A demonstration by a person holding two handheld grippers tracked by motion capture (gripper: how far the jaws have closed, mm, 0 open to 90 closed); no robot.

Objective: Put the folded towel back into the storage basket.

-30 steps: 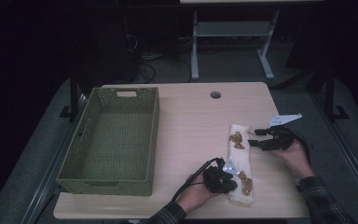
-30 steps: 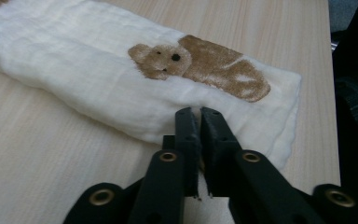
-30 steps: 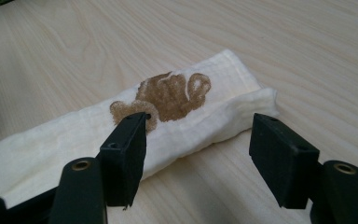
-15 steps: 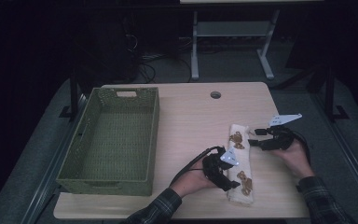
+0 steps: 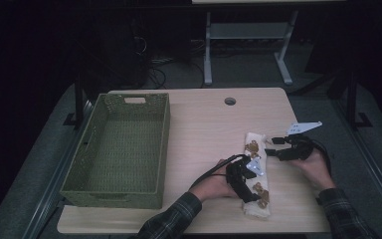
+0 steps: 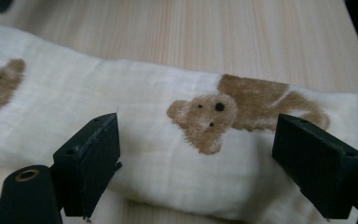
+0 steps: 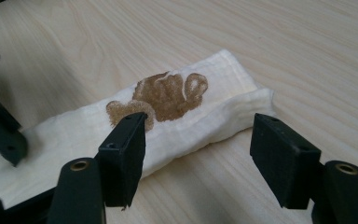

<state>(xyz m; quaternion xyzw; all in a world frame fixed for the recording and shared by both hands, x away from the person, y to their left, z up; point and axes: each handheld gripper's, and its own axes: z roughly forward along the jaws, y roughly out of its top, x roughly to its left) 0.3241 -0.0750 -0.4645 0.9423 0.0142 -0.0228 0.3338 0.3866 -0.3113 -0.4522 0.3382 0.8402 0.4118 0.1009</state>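
Observation:
A folded white cloth printed with brown bears lies lengthwise on the right half of the wooden table. My left gripper hovers over the cloth's near half. Its jaws have just been opening and now stand wide apart. In the left gripper view, the cloth and a bear print lie between and beyond the left gripper, untouched by its pads. My right gripper is open at the right side of the cloth's far end. There the cloth lies ahead of the right gripper.
A green woven basket stands on the left half of the table. A round cable hole sits near the far edge. Beyond the table stands a grey desk frame on a dark floor.
The left gripper's jaws have gone from nearly shut to wide open over the cloth, and that hand has shifted a little, its sleeve now showing. The right hand has stayed in place.

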